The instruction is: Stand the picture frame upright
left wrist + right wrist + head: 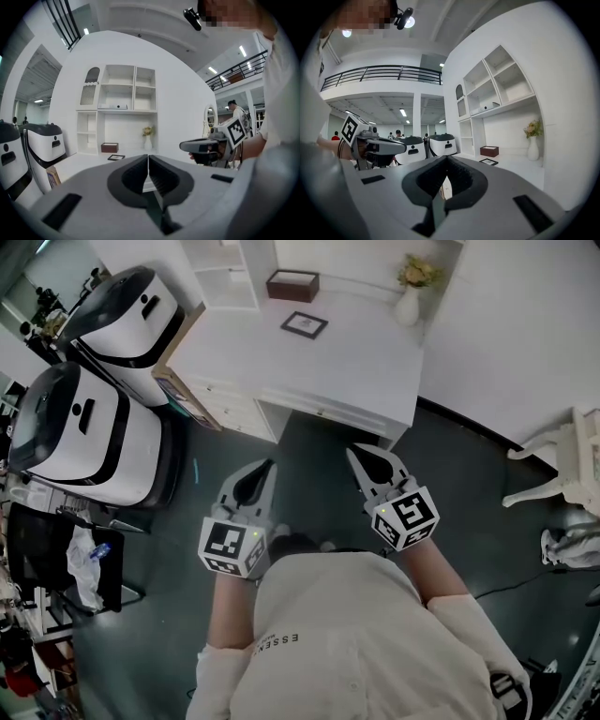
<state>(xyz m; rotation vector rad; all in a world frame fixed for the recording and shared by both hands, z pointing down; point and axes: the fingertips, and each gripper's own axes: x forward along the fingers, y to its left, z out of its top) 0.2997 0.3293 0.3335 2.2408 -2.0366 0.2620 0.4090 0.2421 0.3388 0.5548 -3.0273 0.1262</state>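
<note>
White desk (pixel 375 362): backed by shelves (pixel 225 273).
Frame (pixel 305 324): laid flat on the desk, just before a box (pixel 292 284); vase (pixel 409 306) apart.
Dark floor (pixel 469 493): occupied at left by white machines (pixel 94 427).
Left gripper (pixel 269 465): jaws pressed together, nothing held.
Right gripper (pixel 354 453): likewise closed, empty.

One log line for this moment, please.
task: not started | picture frame: flat on desk | left claw: shut, empty | right claw: shut, empty

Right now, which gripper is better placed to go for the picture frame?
Left, narrowly. The left gripper and right gripper are both shut, empty, short of the desk; the picture frame lies flat, nearer the left one's pointing line.
</note>
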